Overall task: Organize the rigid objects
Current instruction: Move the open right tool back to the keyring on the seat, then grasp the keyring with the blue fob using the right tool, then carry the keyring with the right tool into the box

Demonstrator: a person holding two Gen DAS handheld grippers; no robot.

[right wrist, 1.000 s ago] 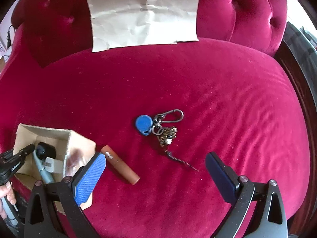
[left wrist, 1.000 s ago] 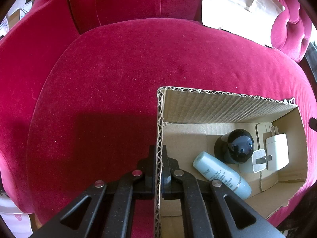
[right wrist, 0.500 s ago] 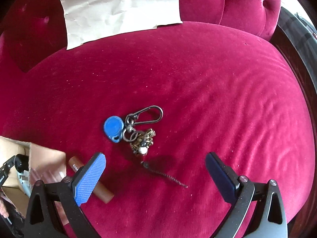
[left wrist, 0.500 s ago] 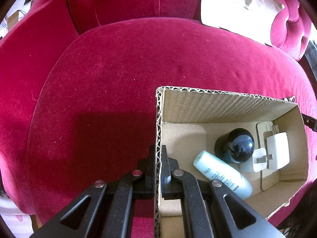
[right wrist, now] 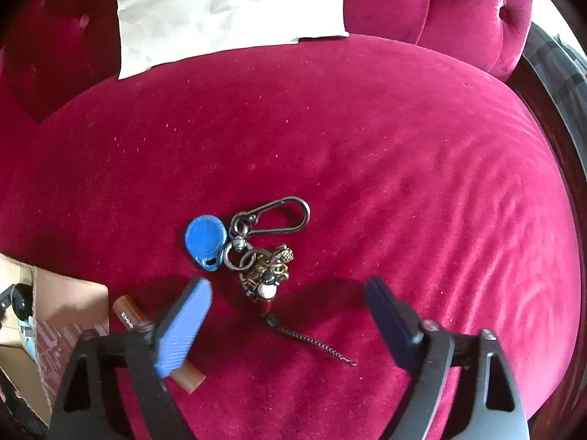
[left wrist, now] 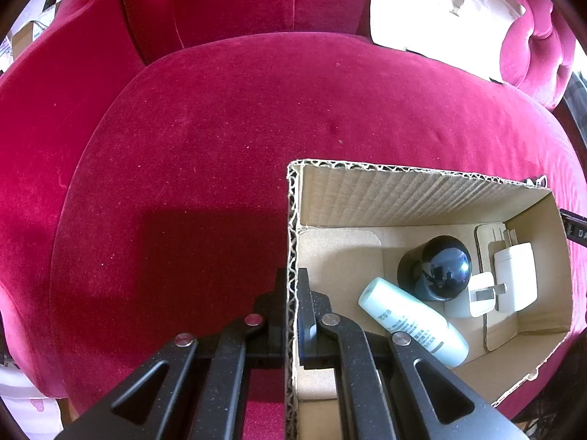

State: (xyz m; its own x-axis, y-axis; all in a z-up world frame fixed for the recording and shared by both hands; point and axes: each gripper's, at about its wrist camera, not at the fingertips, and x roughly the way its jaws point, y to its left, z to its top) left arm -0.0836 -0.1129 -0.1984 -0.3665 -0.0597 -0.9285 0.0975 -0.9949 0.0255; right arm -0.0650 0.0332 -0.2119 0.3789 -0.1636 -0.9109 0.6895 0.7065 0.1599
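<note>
My left gripper [left wrist: 292,286] is shut on the left wall of a cardboard box [left wrist: 403,190] that rests on the red velvet seat. Inside the box lie a pale blue tube [left wrist: 412,321], a black round-topped device [left wrist: 436,271] and two white plug adapters [left wrist: 513,278]. In the right wrist view a keyring [right wrist: 256,253] with a blue fob [right wrist: 204,239], a carabiner and a brass charm lies on the seat. My right gripper [right wrist: 290,300] hangs just above its lower end, jaws closing, pads clear of it. A brown stick [right wrist: 128,315] lies under the left finger.
A sheet of crumpled paper [right wrist: 227,11] leans against the tufted backrest [right wrist: 458,11]. The box corner [right wrist: 55,300] shows at the left edge of the right wrist view. A short dark chain [right wrist: 312,341] trails from the keyring toward the seat's front.
The right gripper has come down and closer over the keyring, and its jaws have narrowed. The left gripper and the box have stayed put.
</note>
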